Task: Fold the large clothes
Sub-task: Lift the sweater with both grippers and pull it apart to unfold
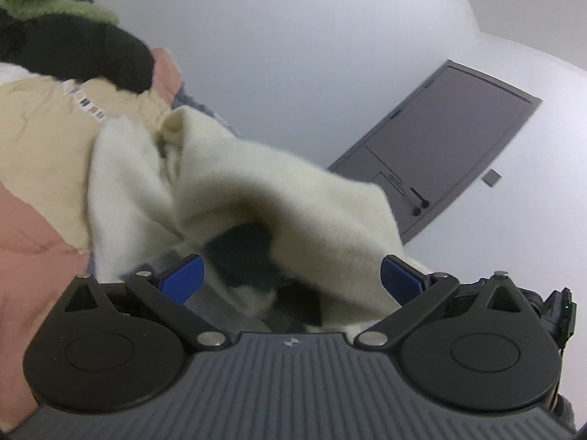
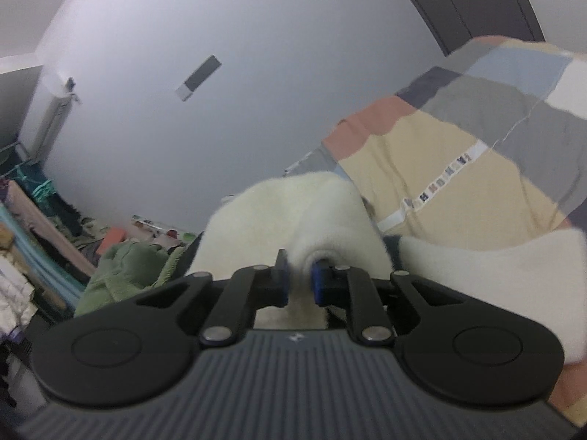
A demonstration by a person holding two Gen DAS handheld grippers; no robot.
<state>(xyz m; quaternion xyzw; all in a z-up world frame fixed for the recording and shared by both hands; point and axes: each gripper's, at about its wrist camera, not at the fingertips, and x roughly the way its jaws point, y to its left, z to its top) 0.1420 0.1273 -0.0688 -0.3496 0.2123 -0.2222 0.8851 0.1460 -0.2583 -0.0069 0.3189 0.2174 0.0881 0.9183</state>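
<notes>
A cream fleece garment [image 1: 234, 190] with a dark lining hangs in front of my left gripper [image 1: 291, 275]. Its blue pads [image 1: 183, 278] stand wide apart, and the fleece drapes loosely between them. In the right wrist view my right gripper [image 2: 301, 278] is shut on a rolled edge of the same cream fleece [image 2: 293, 212], which bulges up just beyond the pads. Both views tilt up toward the wall.
A patchwork bed cover [image 2: 458, 146] in beige, pink and grey lies behind the fleece, also in the left wrist view [image 1: 40, 135]. A green fleece [image 2: 124, 271] and a black garment [image 1: 91, 55] lie on it. A grey door [image 1: 440, 139] and a clothes rack [image 2: 33, 227] stand beyond.
</notes>
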